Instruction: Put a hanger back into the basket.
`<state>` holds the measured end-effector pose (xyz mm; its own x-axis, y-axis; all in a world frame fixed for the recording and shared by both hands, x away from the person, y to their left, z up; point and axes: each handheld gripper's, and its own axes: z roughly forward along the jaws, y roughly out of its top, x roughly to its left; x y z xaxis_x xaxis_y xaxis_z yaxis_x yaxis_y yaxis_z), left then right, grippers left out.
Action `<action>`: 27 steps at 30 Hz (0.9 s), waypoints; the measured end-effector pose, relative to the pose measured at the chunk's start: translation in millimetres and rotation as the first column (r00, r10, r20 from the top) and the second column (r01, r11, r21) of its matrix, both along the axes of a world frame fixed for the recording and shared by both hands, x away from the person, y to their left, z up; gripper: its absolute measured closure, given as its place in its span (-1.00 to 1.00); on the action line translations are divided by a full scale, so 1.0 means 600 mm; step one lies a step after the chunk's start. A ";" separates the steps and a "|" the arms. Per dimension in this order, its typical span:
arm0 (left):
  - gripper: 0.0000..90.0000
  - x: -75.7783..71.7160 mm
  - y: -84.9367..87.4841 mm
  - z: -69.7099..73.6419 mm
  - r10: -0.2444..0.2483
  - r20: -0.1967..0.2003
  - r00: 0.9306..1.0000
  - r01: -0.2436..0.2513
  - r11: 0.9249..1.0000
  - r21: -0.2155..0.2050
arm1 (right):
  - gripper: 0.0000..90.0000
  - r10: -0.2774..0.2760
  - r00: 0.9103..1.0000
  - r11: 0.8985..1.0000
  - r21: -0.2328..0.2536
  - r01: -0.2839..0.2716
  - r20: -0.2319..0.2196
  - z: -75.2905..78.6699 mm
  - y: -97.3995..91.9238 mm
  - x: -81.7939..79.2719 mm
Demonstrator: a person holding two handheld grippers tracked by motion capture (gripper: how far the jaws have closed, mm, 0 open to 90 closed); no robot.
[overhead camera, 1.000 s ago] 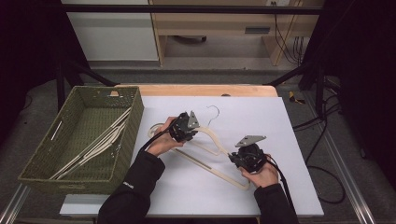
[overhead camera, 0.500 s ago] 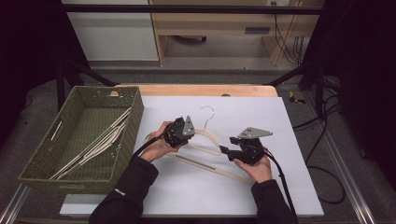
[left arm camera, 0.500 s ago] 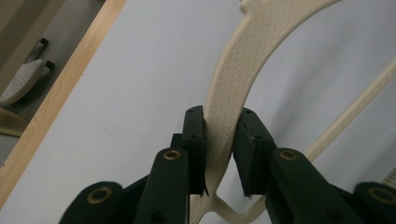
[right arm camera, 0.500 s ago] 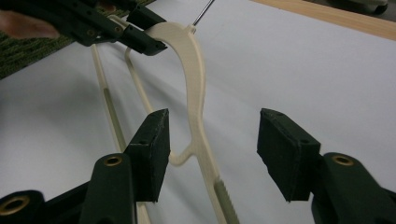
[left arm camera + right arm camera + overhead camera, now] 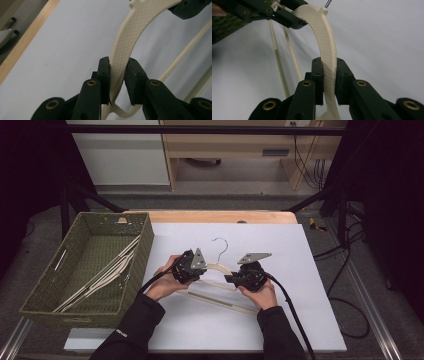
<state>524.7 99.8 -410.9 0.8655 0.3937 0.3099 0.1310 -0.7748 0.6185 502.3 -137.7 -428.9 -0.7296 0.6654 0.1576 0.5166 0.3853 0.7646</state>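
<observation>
Hanger: cream plastic clothes hanger with a metal hook, over the middle of the white table top, held between the two grippers; the hook points toward the far edge.
Left gripper: jaws clamped on the hanger's left shoulder; in the left gripper view the textured cream arm sits pinched between both pads.
Right gripper: jaws clamped on the hanger's right shoulder; in the right gripper view the arm runs up from between the pads to the hook base.
Hanger bar: thin lower bar lies nearer the person, below both grippers; contact with the table cannot be told.
Basket: green woven basket at the table's left, just beside the white top, with more cream hangers lying inside.
Hands: left hand and right hand each grip a tool, dark sleeves entering from the bottom.
</observation>
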 end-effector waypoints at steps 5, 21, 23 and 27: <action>0.27 -0.019 0.018 0.025 0.013 -0.033 0.999 -0.016 0.995 -0.095 | 0.83 0.061 0.998 0.998 0.028 -0.061 0.002 0.012 -0.006 -0.013; -0.29 -0.085 0.057 0.076 -0.063 -0.081 0.995 0.044 0.975 -0.217 | 0.94 0.241 0.969 0.969 0.044 -0.244 0.061 0.060 -0.015 -0.079; -0.19 -0.086 0.054 0.074 -0.081 -0.097 0.992 0.059 0.976 -0.210 | 0.94 0.265 0.962 0.962 0.046 -0.268 0.065 0.062 -0.014 -0.085; 0.15 -0.087 0.051 0.066 -0.115 -0.119 0.986 0.089 0.975 -0.203 | 0.94 0.309 0.949 0.949 0.044 -0.312 0.063 0.063 -0.009 -0.092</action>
<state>472.6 130.5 -371.4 0.9318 0.3433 0.1181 0.1467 -0.6536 0.7425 447.0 -143.4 -391.3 -0.9074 0.3962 0.1401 0.3344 0.4786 0.8119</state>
